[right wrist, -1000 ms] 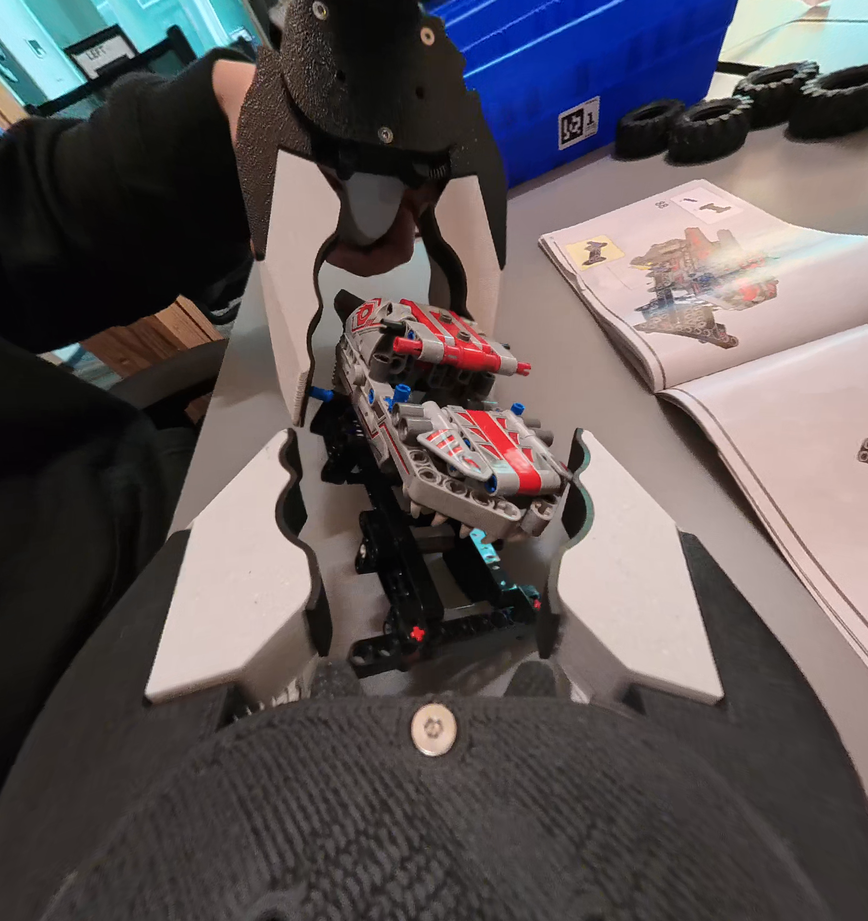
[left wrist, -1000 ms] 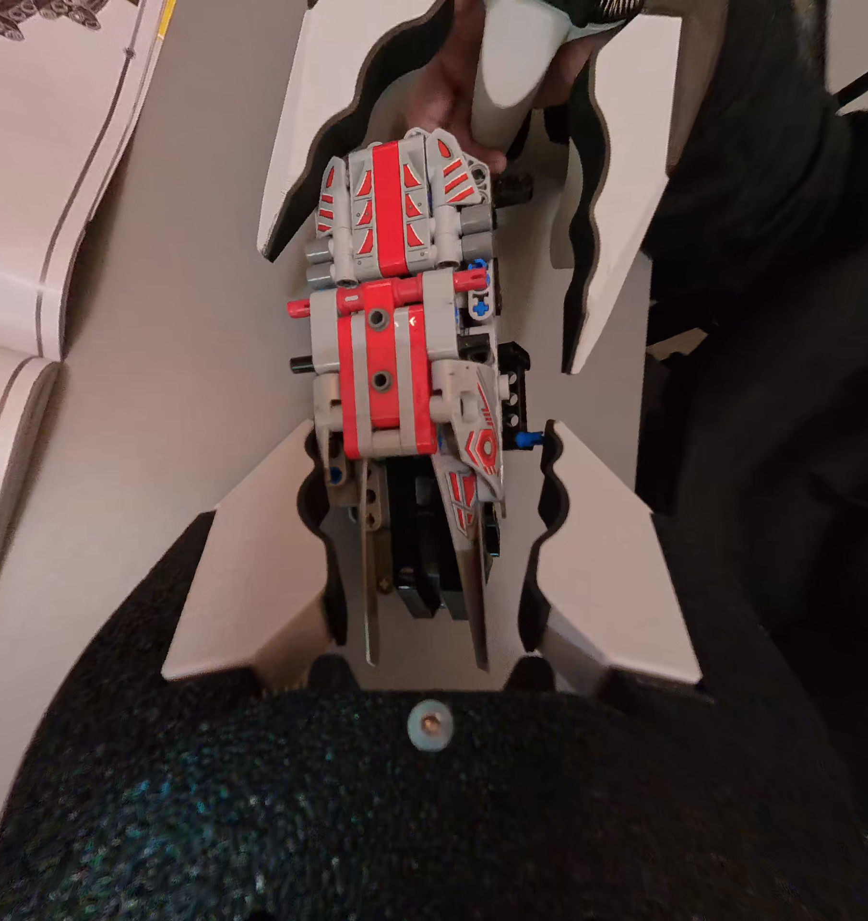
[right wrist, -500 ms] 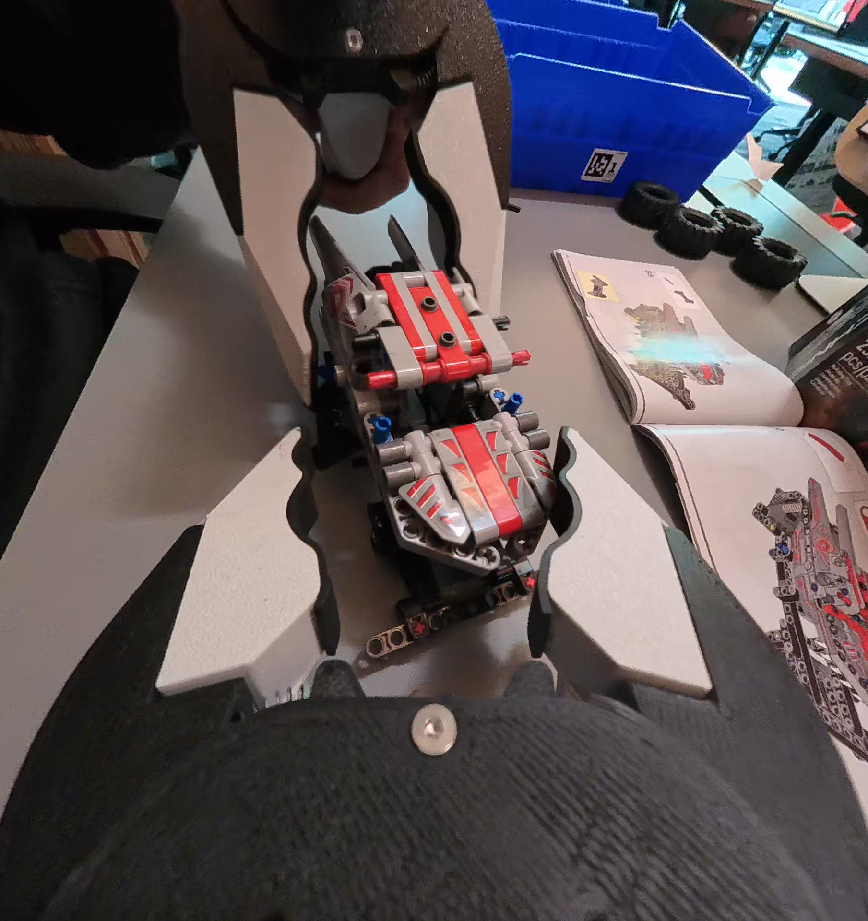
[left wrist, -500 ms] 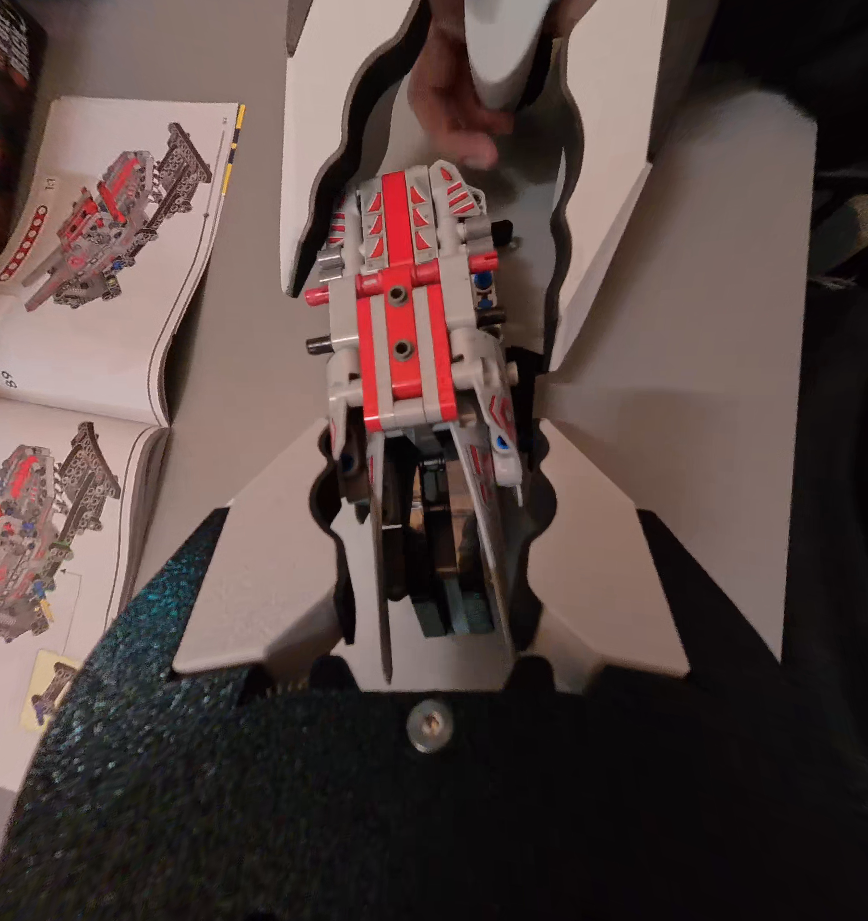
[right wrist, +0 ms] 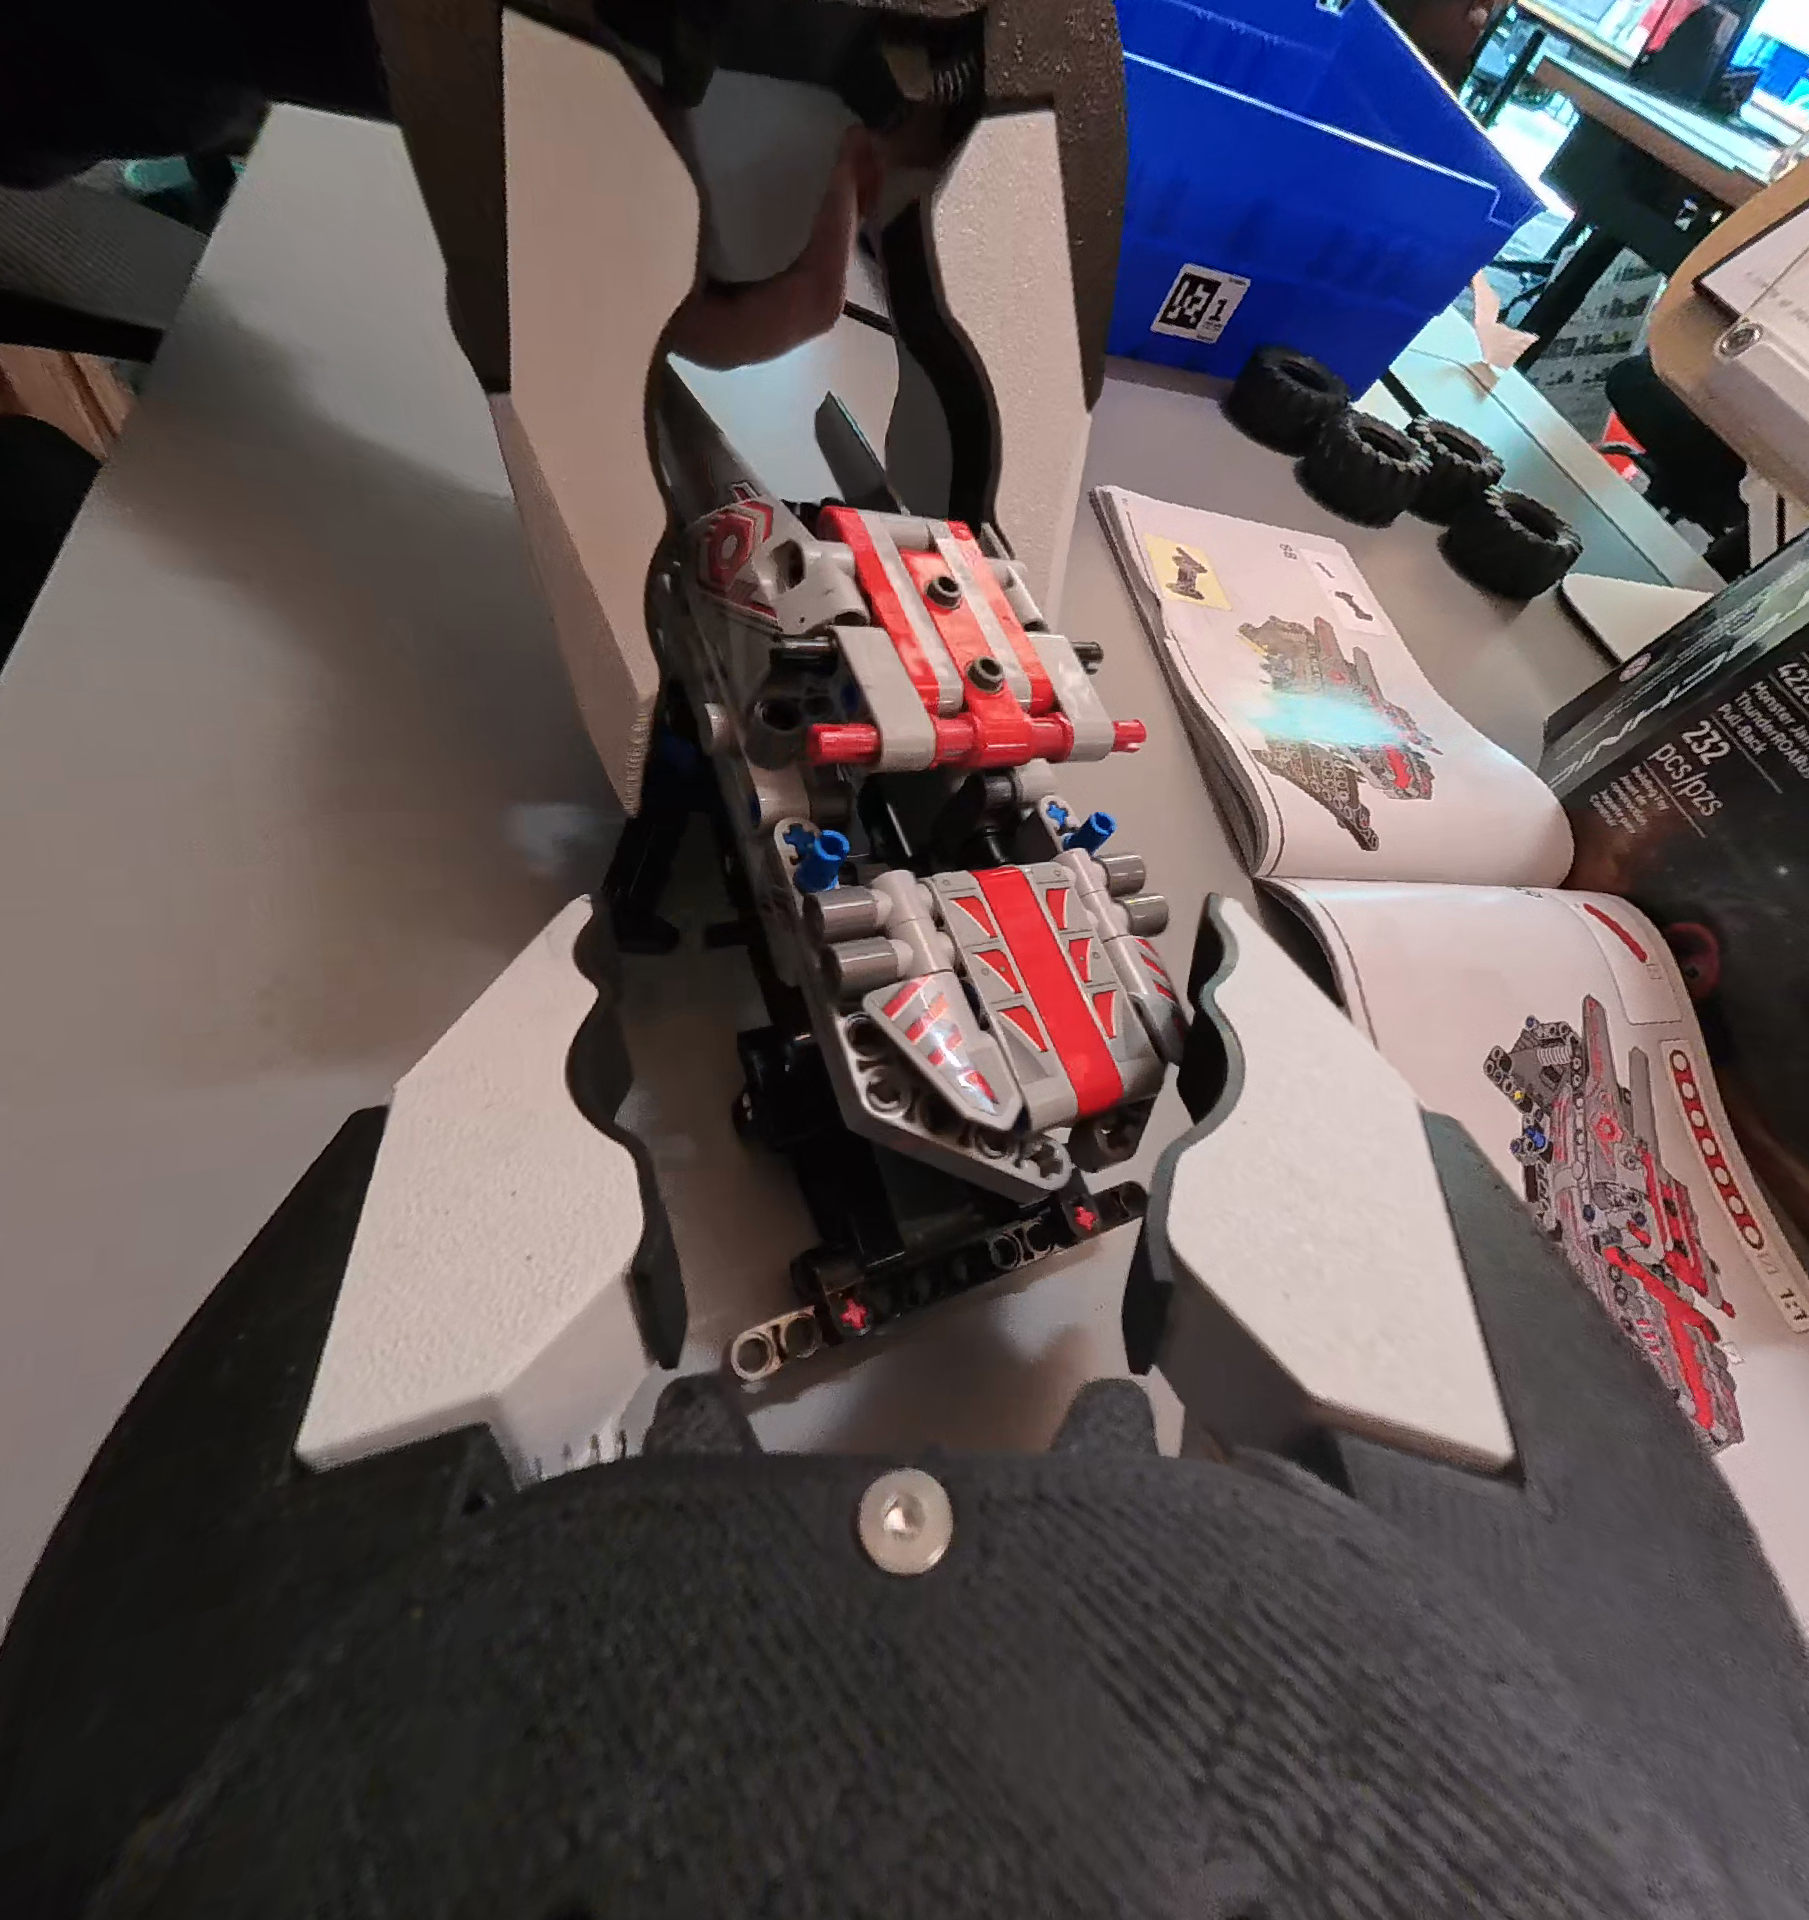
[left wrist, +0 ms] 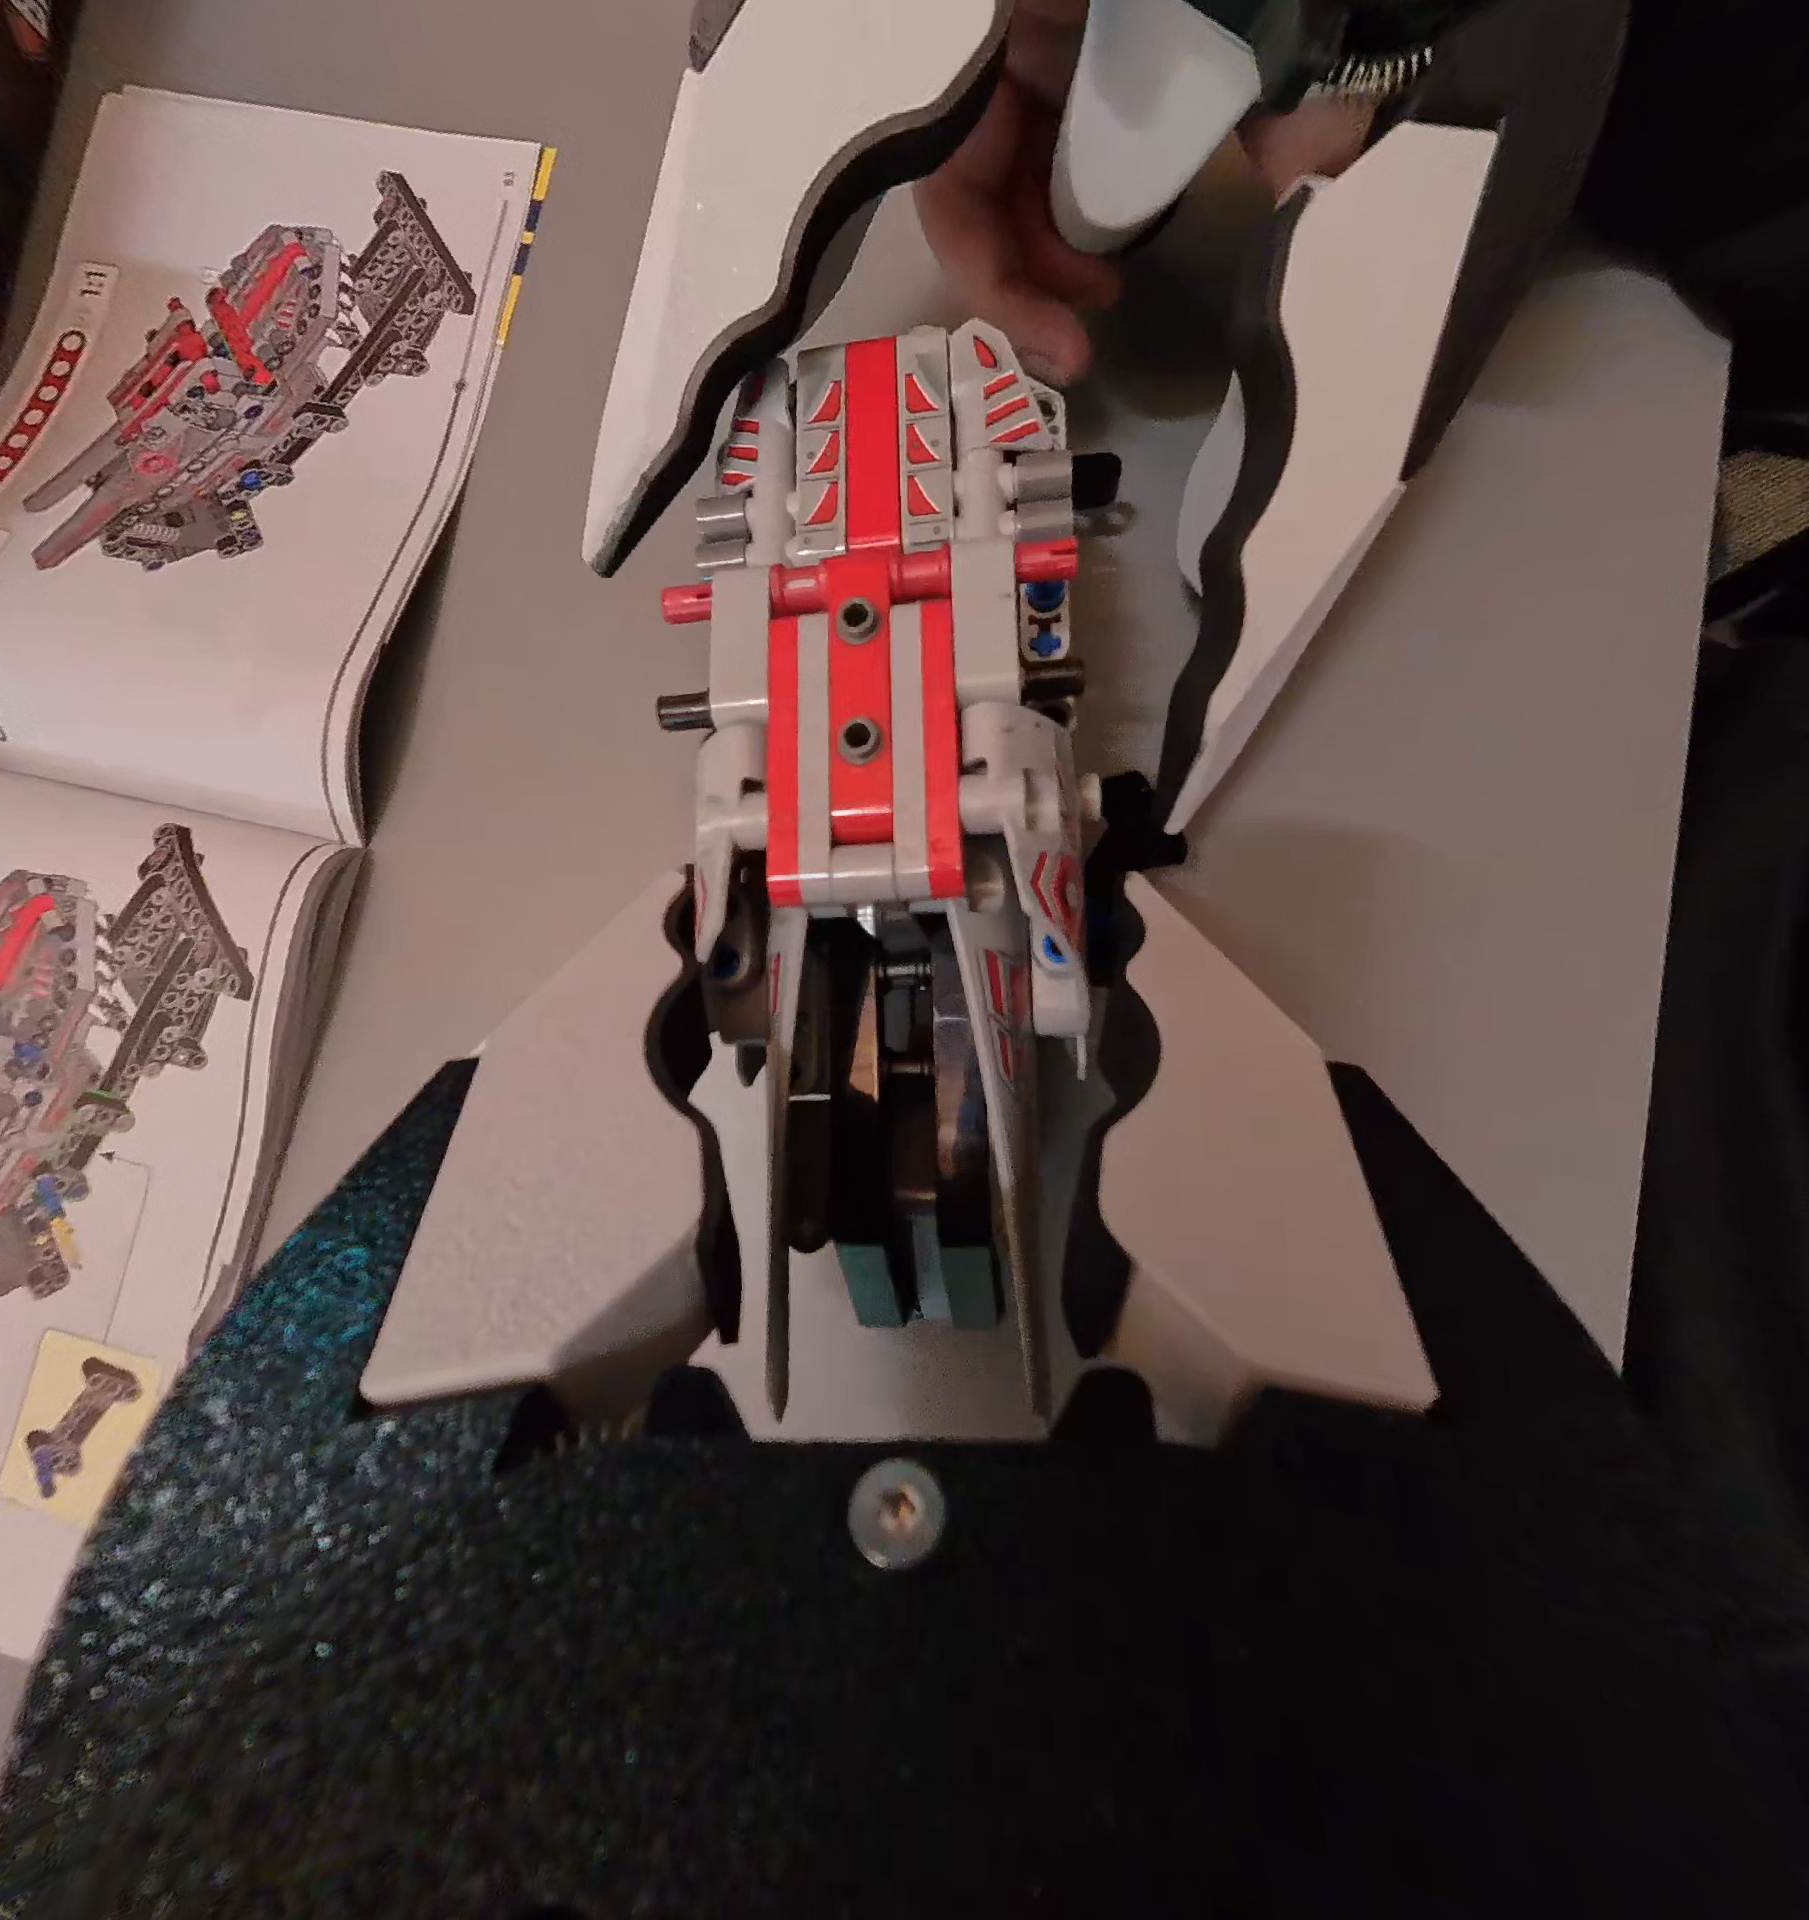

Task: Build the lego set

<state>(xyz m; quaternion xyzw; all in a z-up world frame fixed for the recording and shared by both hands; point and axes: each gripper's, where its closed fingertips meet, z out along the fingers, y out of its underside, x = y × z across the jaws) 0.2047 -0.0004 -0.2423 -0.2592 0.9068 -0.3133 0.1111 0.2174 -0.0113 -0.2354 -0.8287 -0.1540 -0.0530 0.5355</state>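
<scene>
The lego model had been lowered toward the desk, gripped at opposite ends by left gripper and right gripper; wheels remained unfitted

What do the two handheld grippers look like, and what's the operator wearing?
Both match. The left gripper and right gripper each have a rough black speckled body with a silver screw, plus two flat white fingers with wavy black inner edges. A white grip shows on the far one. The sleeve is dark.
</scene>
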